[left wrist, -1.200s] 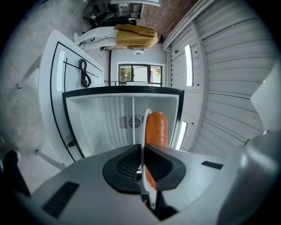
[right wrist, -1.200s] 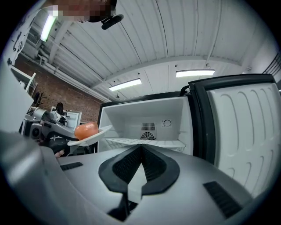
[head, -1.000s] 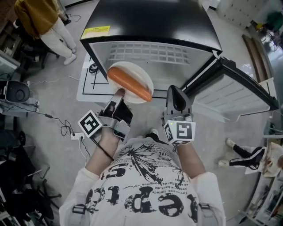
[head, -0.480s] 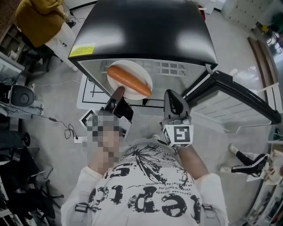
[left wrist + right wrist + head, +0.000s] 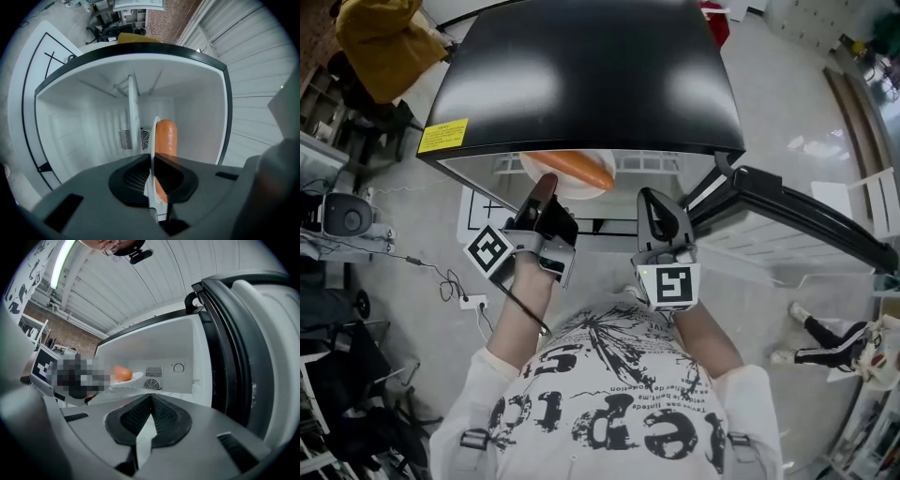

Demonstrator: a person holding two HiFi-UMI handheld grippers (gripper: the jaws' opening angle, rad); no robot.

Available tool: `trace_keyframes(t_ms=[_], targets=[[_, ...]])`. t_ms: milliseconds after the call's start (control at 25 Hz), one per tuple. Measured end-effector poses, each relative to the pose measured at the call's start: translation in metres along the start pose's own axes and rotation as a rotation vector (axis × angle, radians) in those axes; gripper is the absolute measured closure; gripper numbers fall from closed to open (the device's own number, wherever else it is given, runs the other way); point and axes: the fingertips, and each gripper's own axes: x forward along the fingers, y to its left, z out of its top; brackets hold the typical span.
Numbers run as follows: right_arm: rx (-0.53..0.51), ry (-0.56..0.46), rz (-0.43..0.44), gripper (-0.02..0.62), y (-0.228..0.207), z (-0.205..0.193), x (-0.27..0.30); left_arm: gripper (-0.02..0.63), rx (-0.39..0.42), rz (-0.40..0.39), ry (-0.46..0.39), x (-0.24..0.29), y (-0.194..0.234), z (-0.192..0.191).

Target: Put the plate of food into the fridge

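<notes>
Fridge (image 5: 581, 75) stands open. Left gripper (image 5: 546, 187) pinches the plate (image 5: 565, 190) rim, with the sausage (image 5: 578, 167) on it, just inside. Right gripper (image 5: 650, 202) is pressed together, empty.

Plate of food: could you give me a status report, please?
Left gripper shut on plate rim; right gripper shut, empty. Plate with sausage partly inside the open fridge, not yet down. Nothing blocking seen.
</notes>
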Motion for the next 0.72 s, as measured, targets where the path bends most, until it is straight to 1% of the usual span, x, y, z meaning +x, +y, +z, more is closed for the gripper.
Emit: trace_keyframes(t_ms=[80, 360, 560, 720], targets=[[-0.002, -0.012, 0.004, 0.594, -0.002, 0.001, 0.005, 0.584, 0.003, -0.002, -0.003, 0.007, -0.001, 0.001], [-0.001, -0.004, 0.026, 0.594, -0.001, -0.003, 0.013, 0.584, 0.019, 0.006, -0.018, 0.027, -0.003, 0.009], [-0.063, -0.032, 0.042, 0.594, 0.001, -0.001, 0.015, 0.584, 0.055, 0.024, -0.043, 0.036, -0.002, 0.011], [-0.071, -0.022, 0.043, 0.594, 0.003, -0.007, 0.014, 0.581, 0.045, 0.017, -0.053, 0.039, -0.004, 0.012]])
